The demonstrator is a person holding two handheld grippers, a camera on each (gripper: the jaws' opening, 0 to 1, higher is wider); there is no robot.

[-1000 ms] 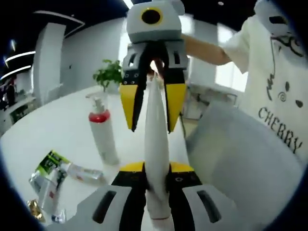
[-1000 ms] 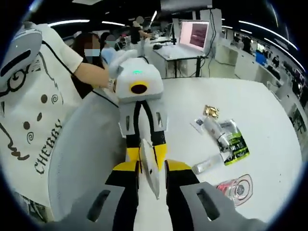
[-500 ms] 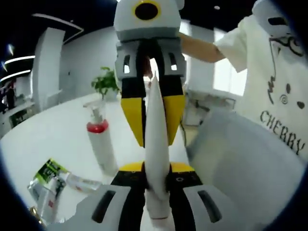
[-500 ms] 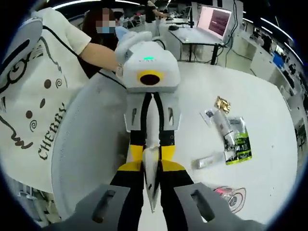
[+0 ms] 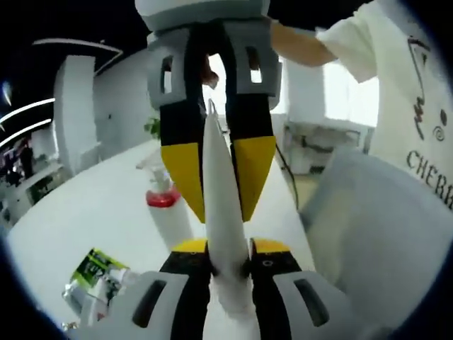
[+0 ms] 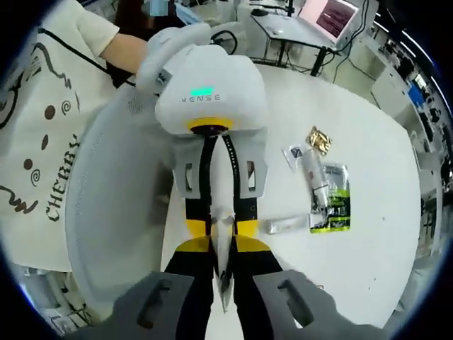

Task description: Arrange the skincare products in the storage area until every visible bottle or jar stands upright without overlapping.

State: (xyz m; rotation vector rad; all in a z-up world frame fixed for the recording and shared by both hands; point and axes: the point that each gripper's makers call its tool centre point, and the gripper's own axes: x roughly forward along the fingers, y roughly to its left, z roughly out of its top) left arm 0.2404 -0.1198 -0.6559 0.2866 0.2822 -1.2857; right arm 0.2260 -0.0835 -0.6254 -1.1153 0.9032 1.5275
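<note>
Both tools grip one white tube, one at each end. In the left gripper view, the left tool (image 5: 225, 263) pinches the tube's (image 5: 224, 212) wide lower end between its black-and-yellow jaws; the tube narrows upward to a flat crimped tip, where the right tool (image 5: 218, 185) reaches in from above and clamps it between its yellow tips. In the right gripper view the arrangement mirrors: the right tool (image 6: 221, 263) is closed on the crimped end of the tube (image 6: 224, 244), and the left tool (image 6: 218, 225) meets it nose to nose.

The tube is held above the white tabletop (image 6: 368, 234), beside a grey bin (image 6: 113, 205).

On the tabletop: a white pump bottle (image 5: 164, 205) with a red collar, standing upright; a green-and-black sachet (image 6: 330, 205) lying flat, a clear tube (image 6: 286, 226) lying beside it (touching or not, cannot tell), and a small gold packet (image 6: 319, 139) further off.

A person in a white printed shirt (image 5: 417, 106) stands behind the bin.
</note>
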